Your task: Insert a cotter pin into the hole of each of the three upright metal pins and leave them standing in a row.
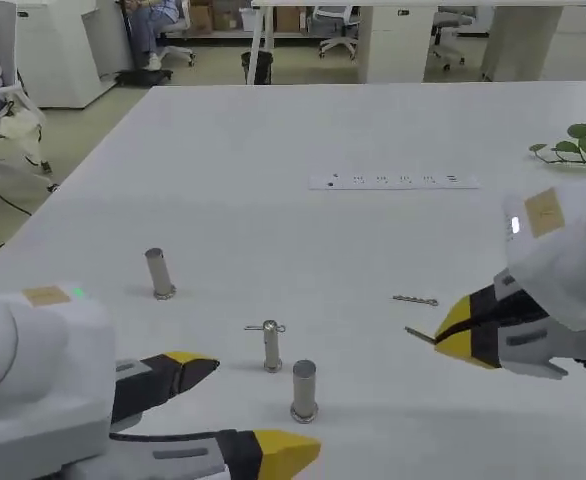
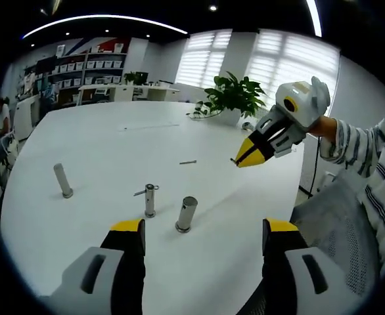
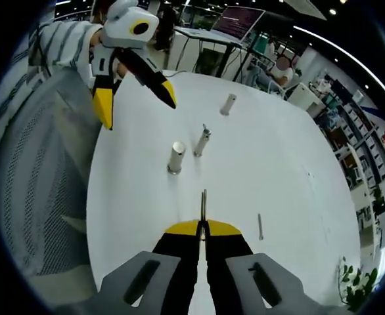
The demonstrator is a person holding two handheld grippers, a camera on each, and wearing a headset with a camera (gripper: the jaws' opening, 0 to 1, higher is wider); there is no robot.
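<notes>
Three upright metal pins stand on the white table (image 1: 373,230). The far left pin (image 1: 159,273) (image 2: 62,180) (image 3: 228,104) has nothing through it. The middle pin (image 1: 271,345) (image 2: 150,200) (image 3: 202,139) has a cotter pin through its top. The thicker near pin (image 1: 304,390) (image 2: 186,214) (image 3: 176,156) stands bare. My right gripper (image 1: 443,333) (image 2: 248,154) (image 3: 203,226) hovers to the right of the pins, shut on a cotter pin (image 1: 419,335) (image 3: 203,205) that sticks out of its tips. My left gripper (image 1: 256,408) (image 2: 204,226) (image 3: 136,105) is open, just in front of the near pin.
A loose cotter pin (image 1: 415,299) (image 2: 188,161) (image 3: 259,226) lies on the table to the right of the pins. A flat power strip (image 1: 393,181) sits further back, a potted plant (image 1: 578,140) (image 2: 232,98) at the far right edge. Chairs and people are beyond the table.
</notes>
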